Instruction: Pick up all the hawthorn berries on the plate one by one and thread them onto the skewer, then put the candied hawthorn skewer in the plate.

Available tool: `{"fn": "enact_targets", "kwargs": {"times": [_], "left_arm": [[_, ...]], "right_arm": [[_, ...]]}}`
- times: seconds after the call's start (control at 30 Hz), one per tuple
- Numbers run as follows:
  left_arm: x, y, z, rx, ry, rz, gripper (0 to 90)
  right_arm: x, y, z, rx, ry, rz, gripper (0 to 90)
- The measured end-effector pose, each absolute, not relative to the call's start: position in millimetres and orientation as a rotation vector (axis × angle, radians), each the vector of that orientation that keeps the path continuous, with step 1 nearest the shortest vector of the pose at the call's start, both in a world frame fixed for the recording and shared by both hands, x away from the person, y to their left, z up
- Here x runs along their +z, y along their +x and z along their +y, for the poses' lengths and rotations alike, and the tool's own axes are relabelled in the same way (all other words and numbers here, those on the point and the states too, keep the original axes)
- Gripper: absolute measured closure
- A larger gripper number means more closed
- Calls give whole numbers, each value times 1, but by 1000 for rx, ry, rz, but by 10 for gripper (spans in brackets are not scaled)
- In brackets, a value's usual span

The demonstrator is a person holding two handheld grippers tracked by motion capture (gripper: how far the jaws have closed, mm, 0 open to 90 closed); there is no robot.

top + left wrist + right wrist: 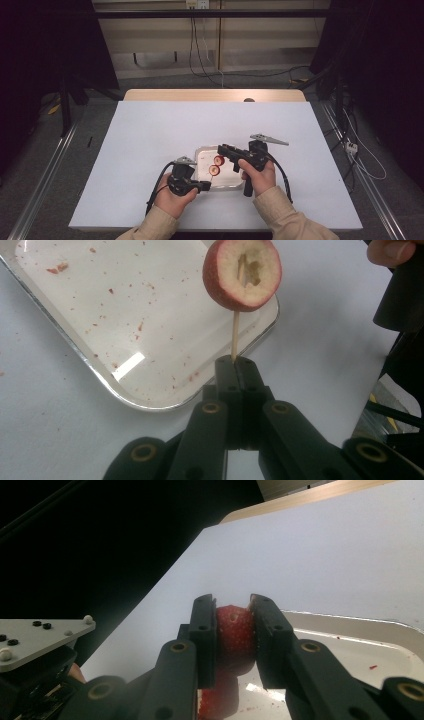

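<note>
Item: fruit skewering over a shallow white rectangular tray with a metal rim [125, 390], speckled with red fruit crumbs, on a white table sheet [150, 135]. Left gripper [235, 360]: jaws fully closed, pinching the lower end of a thin pale wooden skewer [234, 335] that rises straight out from its tips. Threaded on that skewer, just beyond the tips and above the tray's near corner, is a round red-skinned fruit piece with pale cored flesh [242, 272], cut face toward the camera. Right gripper [233, 605]: jaws part-way closed, pads pressed on either side of a second red speckled fruit piece [234, 635], held above the tray. In the high view the right gripper [222, 148] lies just beyond and beside the left gripper [209, 186], its fruit [220, 161] close to the skewered fruit [214, 170]. Step in hand, by judgement: bringing the second piece to the skewer for threading. Next move calls for lining the held fruit's centre up with the skewer's free tip, which is hidden inside the first piece, and pushing along the stick's axis while the left grip stays firm.
</note>
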State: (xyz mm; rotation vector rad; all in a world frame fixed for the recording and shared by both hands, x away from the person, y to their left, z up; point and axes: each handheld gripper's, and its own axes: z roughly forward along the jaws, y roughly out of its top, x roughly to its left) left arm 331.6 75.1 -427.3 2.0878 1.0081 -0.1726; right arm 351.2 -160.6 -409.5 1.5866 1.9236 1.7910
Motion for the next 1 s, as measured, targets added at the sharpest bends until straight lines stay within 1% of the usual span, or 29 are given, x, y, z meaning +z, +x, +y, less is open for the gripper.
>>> {"fn": "enact_targets", "kwargs": {"times": [0.07, 0.1, 0.17, 0.2, 0.27, 0.3, 0.33, 0.37, 0.43, 0.5, 0.6, 0.67, 0.73, 0.83, 0.93, 1.0], "left_arm": [[-430, 335, 75, -213, 2084, 1021, 900], [-430, 335, 75, -195, 2085, 1012, 900], [-429, 334, 72, -212, 2075, 1003, 900], [-428, 333, 71, -190, 2068, 1004, 900], [-427, 333, 70, -178, 2079, 1004, 900], [-428, 333, 71, -179, 2082, 1010, 900], [-430, 334, 72, -189, 2083, 1016, 900], [-430, 334, 74, -189, 2080, 1015, 900], [-429, 336, 77, -179, 2074, 1029, 900], [-426, 338, 79, -171, 2062, 1037, 900], [-426, 343, 82, -174, 2054, 1057, 900], [-426, 345, 84, -180, 2041, 1069, 900], [-424, 348, 85, -180, 2029, 1075, 900], [-424, 352, 84, -194, 2020, 1092, 900], [-427, 357, 83, -215, 2023, 1107, 900], [-429, 361, 82, -207, 2021, 1128, 900]], "right_arm": [[-411, 351, -160, 1770, 1600, 1931, 736], [-413, 351, -159, 1752, 1587, 1932, 735], [-412, 354, -160, 1759, 1536, 1946, 731], [-412, 354, -159, 1742, 1485, 1945, 708], [-414, 355, -155, 1745, 1479, 1966, 582], [-414, 355, -154, 1733, 1463, 1963, 495], [-413, 355, -154, 1712, 1444, 1942, 446], [-411, 355, -155, 1711, 1444, 1925, 447], [-409, 355, -159, 1722, 1443, 1923, 380], [-408, 355, -163, 1701, 1447, 1925, 358], [-407, 355, -170, 1699, 1446, 1905, 283], [-407, 353, -173, 1699, 1445, 1909, 268], [-408, 352, -174, 1684, 1432, 1922, 224], [-408, 350, -176, 1652, 1414, 1925, 185], [-411, 349, -179, 1646, 1422, 1927, 173], [-413, 348, -181, 1647, 1418, 1928, 171]]}}
